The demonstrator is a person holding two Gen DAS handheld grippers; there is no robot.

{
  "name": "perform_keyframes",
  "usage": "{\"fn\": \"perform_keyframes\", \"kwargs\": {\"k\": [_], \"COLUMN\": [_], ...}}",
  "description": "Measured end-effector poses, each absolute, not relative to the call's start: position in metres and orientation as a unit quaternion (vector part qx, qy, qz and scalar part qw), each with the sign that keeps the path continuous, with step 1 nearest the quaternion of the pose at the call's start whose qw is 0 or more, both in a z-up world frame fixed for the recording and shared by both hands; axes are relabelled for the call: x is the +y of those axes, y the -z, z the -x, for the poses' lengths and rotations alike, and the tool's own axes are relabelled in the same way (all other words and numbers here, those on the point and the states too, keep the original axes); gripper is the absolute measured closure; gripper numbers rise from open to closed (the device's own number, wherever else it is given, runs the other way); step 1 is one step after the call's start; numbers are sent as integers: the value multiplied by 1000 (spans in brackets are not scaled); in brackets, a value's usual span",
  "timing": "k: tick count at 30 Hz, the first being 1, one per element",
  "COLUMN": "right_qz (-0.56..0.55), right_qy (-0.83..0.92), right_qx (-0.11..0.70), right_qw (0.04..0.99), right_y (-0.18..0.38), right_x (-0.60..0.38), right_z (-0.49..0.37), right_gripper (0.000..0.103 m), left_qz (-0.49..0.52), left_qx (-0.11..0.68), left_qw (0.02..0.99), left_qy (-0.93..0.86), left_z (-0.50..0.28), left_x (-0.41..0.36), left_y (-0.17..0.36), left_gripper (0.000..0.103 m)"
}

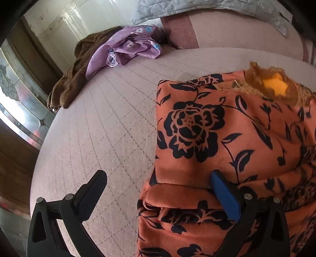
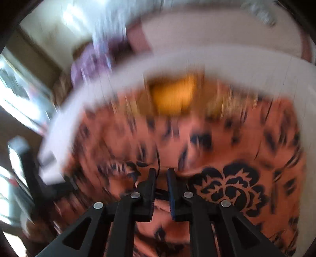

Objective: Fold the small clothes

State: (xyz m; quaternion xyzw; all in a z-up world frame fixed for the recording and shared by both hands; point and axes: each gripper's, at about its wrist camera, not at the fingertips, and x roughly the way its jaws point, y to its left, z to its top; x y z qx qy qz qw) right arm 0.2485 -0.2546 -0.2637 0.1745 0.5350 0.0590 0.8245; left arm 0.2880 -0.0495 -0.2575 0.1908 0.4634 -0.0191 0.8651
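An orange garment with a dark floral print (image 1: 227, 138) lies partly folded on the quilted bed (image 1: 108, 128), its lace neckline with a yellow patch (image 1: 275, 87) at the far end. My left gripper (image 1: 158, 178) is open; its right finger (image 1: 225, 195) rests on the garment's near fold and its left finger (image 1: 92, 193) is over bare bed. In the blurred right wrist view the same garment (image 2: 197, 142) fills the middle. My right gripper (image 2: 162, 174) is nearly closed, pinching a fold of the orange fabric between its fingers.
A purple flowered garment (image 1: 130, 47) and a brown one (image 1: 73, 79) lie heaped at the bed's far left corner. A grey quilted blanket (image 1: 207, 9) and a pink bolster (image 1: 237, 33) lie at the back. A glass-panelled door (image 1: 17, 110) stands left of the bed.
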Motion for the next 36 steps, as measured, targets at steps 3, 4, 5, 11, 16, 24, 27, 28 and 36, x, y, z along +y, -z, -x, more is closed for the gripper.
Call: {"fn": "perform_keyframes", "kwargs": {"k": [3,4,5,11,16,24,27,28,36], "right_qz": [-134,-137,-149,-137,-188,-215,-225,-212,-204], "right_qy": [-66,-67,-64,-14,79,99,86,78,50], "right_qx": [495,496,500,472,496,441,484,466,462], "right_qw": [856,855,851,871,844,866,841,855,861], "right_y": [265,264,260,234,274,250,277,278,257], "right_x": [-247,-249,-253,-275,-340,-369,-368,-366,-349], "right_z": [-216,-213,-211,-211,-230,-211,-196,-187,-167], "right_gripper": [89,89,89,89,89,88,83,84,77], "left_qz": [-193,-195,-195,-184,-216,-218,-214,-212,-245], "left_qx": [454,448,443,409,456,443,444,443,437], "left_qw": [870,872,875,893,863,870,870,871,865], "left_qy": [17,17,18,25,8,6,-1,-3,-6], "left_z": [-284,-283,-282,-277,-288,-283,-284,-285,-281], "left_x": [-47,-47,-47,-49,-52,-54,-52,-51,-57], "left_y": [250,248,246,232,259,254,254,254,261], "left_gripper": [0,0,0,0,0,0,0,0,0]}}
